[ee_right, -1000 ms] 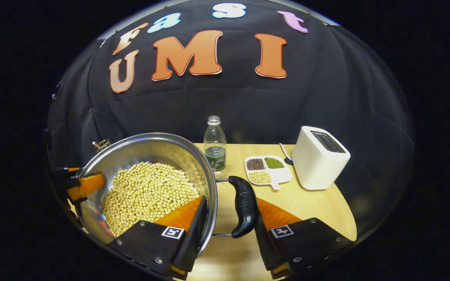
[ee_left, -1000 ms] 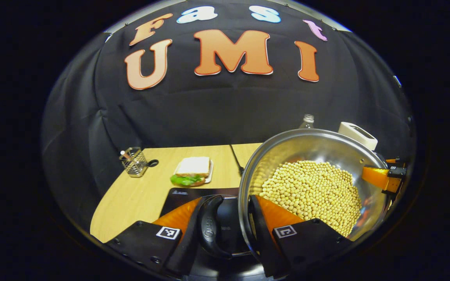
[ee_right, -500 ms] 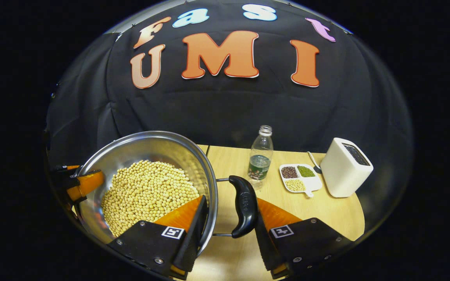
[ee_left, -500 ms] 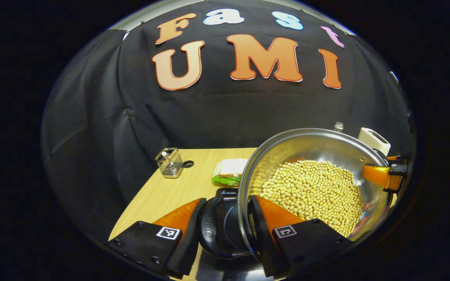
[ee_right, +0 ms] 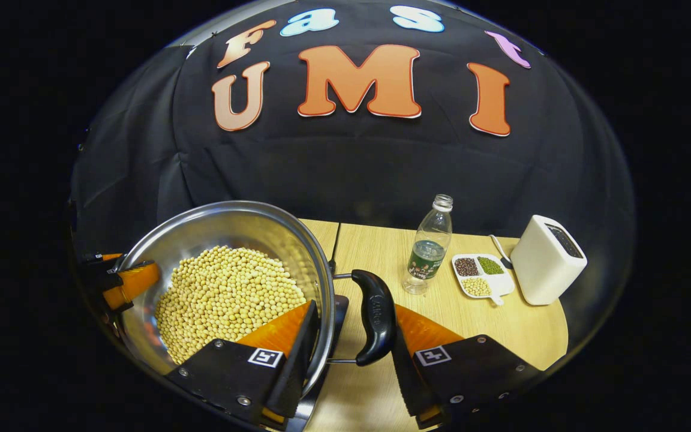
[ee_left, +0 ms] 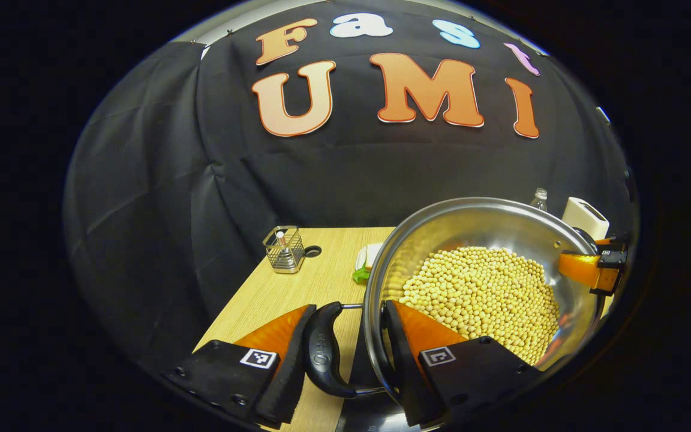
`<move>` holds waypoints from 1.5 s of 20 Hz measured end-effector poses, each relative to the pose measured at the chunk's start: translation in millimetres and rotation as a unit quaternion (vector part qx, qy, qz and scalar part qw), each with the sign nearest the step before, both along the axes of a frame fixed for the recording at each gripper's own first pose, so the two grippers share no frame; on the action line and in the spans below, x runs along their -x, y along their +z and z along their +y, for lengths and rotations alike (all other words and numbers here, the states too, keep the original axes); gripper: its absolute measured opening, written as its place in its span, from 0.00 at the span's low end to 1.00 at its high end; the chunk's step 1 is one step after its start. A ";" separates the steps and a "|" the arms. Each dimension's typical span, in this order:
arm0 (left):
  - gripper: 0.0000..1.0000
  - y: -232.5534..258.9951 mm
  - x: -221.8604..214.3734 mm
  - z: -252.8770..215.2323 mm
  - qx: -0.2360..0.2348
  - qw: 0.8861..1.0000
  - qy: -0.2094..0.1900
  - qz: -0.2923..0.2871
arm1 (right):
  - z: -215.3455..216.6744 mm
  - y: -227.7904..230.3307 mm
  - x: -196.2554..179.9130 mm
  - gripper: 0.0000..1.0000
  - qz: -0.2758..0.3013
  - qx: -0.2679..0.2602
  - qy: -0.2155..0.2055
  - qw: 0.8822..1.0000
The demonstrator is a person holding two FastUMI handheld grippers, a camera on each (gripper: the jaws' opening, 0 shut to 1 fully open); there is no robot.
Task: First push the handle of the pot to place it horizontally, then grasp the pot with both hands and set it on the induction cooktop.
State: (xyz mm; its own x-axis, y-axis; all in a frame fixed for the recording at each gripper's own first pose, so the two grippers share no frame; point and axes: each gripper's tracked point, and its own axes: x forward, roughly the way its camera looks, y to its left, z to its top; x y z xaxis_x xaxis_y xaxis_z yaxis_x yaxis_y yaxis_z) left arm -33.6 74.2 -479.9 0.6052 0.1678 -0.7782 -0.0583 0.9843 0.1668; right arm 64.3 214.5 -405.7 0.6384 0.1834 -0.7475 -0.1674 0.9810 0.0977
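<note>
Both grippers hold the pot (ee_left: 477,222) from opposite sides. Left gripper (ee_left: 345,354), seen in the left gripper view, has one finger outside a black side handle (ee_left: 321,354) and the other finger inside the pot wall, so its jaws are partly closed around handle and rim together. Right gripper (ee_right: 351,342), in the right gripper view, grips the same way: one finger lies inside the wall on the soybeans (ee_right: 225,300), the other presses against the far side of the second black handle (ee_right: 375,318). Each view also shows the opposite gripper at the far rim. Under the pot a dark edge of the induction cooktop (ee_right: 341,306) is visible; whether the pot touches it, I cannot tell. Farther on the wooden table (ee_right: 381,252) stand a bottle (ee_right: 429,246), a divided dish (ee_right: 480,275) and a white toaster (ee_right: 546,261); a wire basket (ee_left: 284,249) stands on the left.
</note>
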 end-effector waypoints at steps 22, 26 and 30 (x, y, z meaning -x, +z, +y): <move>0.74 -72.9 15.1 15.5 0.006 0.998 0.032 0.049 | 36.9 -61.6 -5.6 0.66 0.065 0.003 0.007 0.998; 0.73 -81.0 15.6 17.4 0.006 0.998 0.034 0.057 | 41.8 -69.0 -5.1 0.66 0.076 0.006 0.008 0.997; 0.76 -87.0 16.9 17.5 0.004 0.998 0.036 0.060 | 47.1 -78.6 -2.8 0.66 0.085 0.005 0.008 0.996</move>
State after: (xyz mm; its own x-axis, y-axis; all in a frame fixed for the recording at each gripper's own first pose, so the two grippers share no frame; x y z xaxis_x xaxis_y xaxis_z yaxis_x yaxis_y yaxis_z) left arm -50.5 91.6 -566.9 0.4951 0.2009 -0.8453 -0.1084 0.9796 0.1694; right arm 67.2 261.7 -484.3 0.4989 0.1842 -0.8469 -0.1650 0.9795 0.1158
